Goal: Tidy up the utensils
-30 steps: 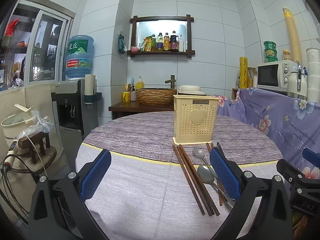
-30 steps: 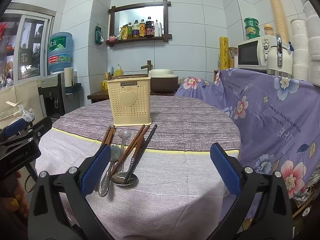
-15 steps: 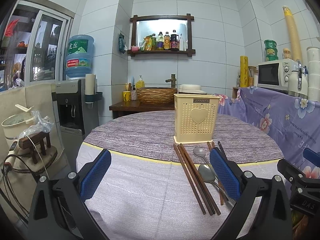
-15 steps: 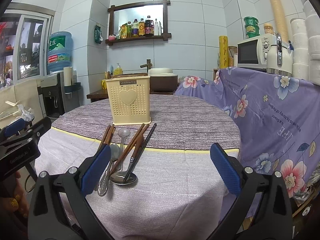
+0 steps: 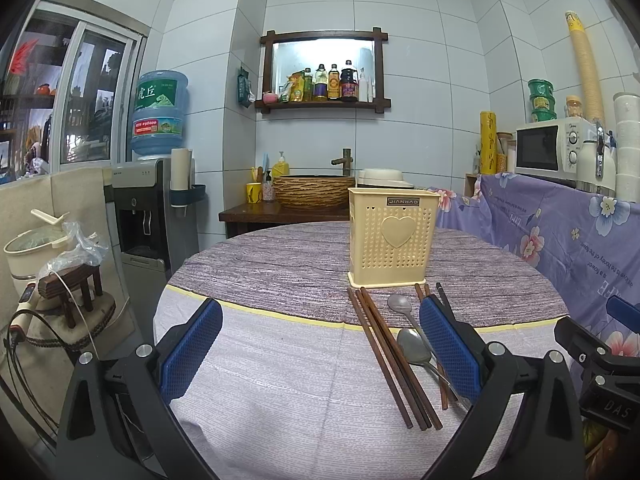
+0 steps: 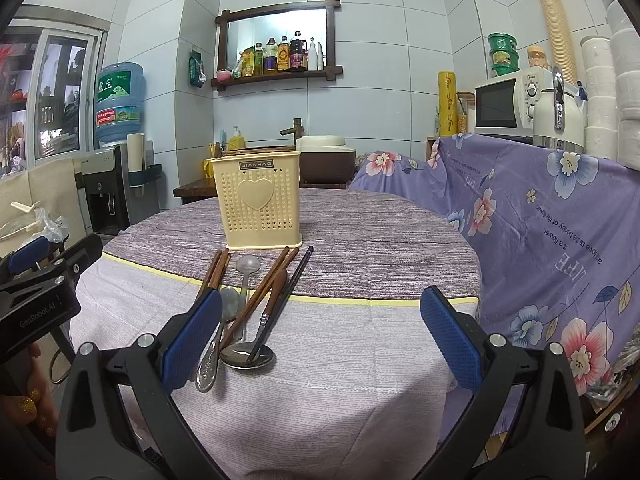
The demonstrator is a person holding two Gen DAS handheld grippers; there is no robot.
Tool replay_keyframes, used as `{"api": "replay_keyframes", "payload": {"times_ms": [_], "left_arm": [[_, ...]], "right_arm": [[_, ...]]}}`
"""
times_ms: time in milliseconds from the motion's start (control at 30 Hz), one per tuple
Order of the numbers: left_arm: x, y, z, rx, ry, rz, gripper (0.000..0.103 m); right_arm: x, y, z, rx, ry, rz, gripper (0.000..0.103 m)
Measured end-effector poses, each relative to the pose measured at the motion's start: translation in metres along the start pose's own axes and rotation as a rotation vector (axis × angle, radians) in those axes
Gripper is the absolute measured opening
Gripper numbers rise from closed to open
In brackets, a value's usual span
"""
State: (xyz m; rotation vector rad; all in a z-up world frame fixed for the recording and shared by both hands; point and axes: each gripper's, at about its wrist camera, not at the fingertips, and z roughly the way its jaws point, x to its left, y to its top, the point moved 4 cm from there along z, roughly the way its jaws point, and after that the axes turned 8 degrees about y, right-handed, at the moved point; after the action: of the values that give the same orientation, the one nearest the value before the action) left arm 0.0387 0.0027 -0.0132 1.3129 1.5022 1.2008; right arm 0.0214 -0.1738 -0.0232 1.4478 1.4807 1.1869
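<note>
The round surface (image 5: 280, 380) carries everything, its cloth grey-lilac at the near edge and darker purple toward the far edge. The holder (image 6: 259, 208), a cream perforated box with a heart on its face, stands upright around mid-surface, open at the top and, as far as can be seen, empty.

The utensils lie loose just in front of the holder, running from its base toward the near edge. From the right wrist view: a chopstick pair (image 6: 214, 270) on the left, a second brown pair (image 6: 269, 284) crossing beside it, a black chopstick (image 6: 294, 278) with its near end resting in the bowl of a ladle-like spoon (image 6: 246, 357), and two more spoons (image 6: 247, 268) (image 6: 208, 364) between them. They overlap, so none lies quite alone.

The left tool (image 5: 320, 356) hovers over the near edge, jaws wide, holding nothing; its right pad sits over the spoon handles. The right tool (image 6: 320, 336) is likewise wide and empty, with the pile at its left pad.

Nothing is sorted yet, so the step in hand is likely the first pick. It should go best by starting with the outermost piece, the left chopstick pair, closing across both sticks near their middle so they lift level, then tipping them upright over the holder. The black chopstick should come off the spoon before that spoon is lifted.
</note>
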Motion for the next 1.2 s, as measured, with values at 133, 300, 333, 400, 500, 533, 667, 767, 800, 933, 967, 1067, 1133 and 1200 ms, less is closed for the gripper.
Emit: {"api": "replay_keyframes", "payload": {"times_ms": [133,300,333,400,500,533,667,767,800,933,967,1067,1133,1200], "left_arm": [[0.0005,-0.0003,0.0000,0.001,0.001,0.001,0.098],[0.0011,-0.0004,0.0004,0.001,0.002,0.002,0.098],[0.0014,-0.0004,0.0003,0.001,0.002,0.003,0.098],[0.0010,-0.0003,0.0002,0.001,0.001,0.005,0.098],[0.0010,-0.0001,0.0003,0.002,0.002,0.003,0.098],[0.0023,-0.0001,0.0002,0.002,0.002,0.003,0.098],[0.0012,-0.0005,0.0004,0.003,0.003,0.004,0.098],[0.0023,-0.0008,0.0002,0.004,0.004,0.006,0.098],[0.0018,-0.0008,0.0004,0.003,0.003,0.006,0.098],[0.0034,-0.0014,0.0004,0.003,0.004,0.005,0.098],[0.0039,-0.0015,0.0003,0.003,0.004,0.006,0.098],[0.0040,-0.0015,0.0002,0.003,0.003,0.006,0.098],[0.0027,-0.0013,0.0006,0.004,0.003,0.006,0.098],[0.0036,-0.0016,0.0006,0.005,0.001,0.007,0.098]], "right_arm": [[0.0003,0.0006,0.0000,0.000,0.000,0.000,0.098],[0.0004,0.0010,0.0000,0.001,0.000,-0.002,0.098],[0.0002,0.0005,0.0002,0.001,0.000,-0.002,0.098],[0.0003,0.0009,0.0001,0.000,0.000,-0.003,0.098],[0.0001,0.0006,0.0001,0.001,-0.001,-0.003,0.098],[0.0003,0.0009,0.0001,0.000,-0.002,-0.003,0.098],[-0.0005,0.0007,0.0006,0.001,-0.001,-0.003,0.098],[-0.0014,-0.0002,0.0015,0.003,-0.002,-0.004,0.098],[-0.0019,-0.0009,0.0016,0.003,-0.002,-0.004,0.098],[-0.0031,-0.0027,0.0024,0.003,-0.003,-0.005,0.098],[-0.0025,-0.0016,0.0023,0.003,-0.002,-0.005,0.098],[-0.0034,-0.0026,0.0024,0.003,-0.003,-0.005,0.098],[-0.0035,-0.0034,0.0028,0.004,-0.002,-0.005,0.098],[-0.0031,-0.0028,0.0028,0.005,-0.002,-0.005,0.098]]}}
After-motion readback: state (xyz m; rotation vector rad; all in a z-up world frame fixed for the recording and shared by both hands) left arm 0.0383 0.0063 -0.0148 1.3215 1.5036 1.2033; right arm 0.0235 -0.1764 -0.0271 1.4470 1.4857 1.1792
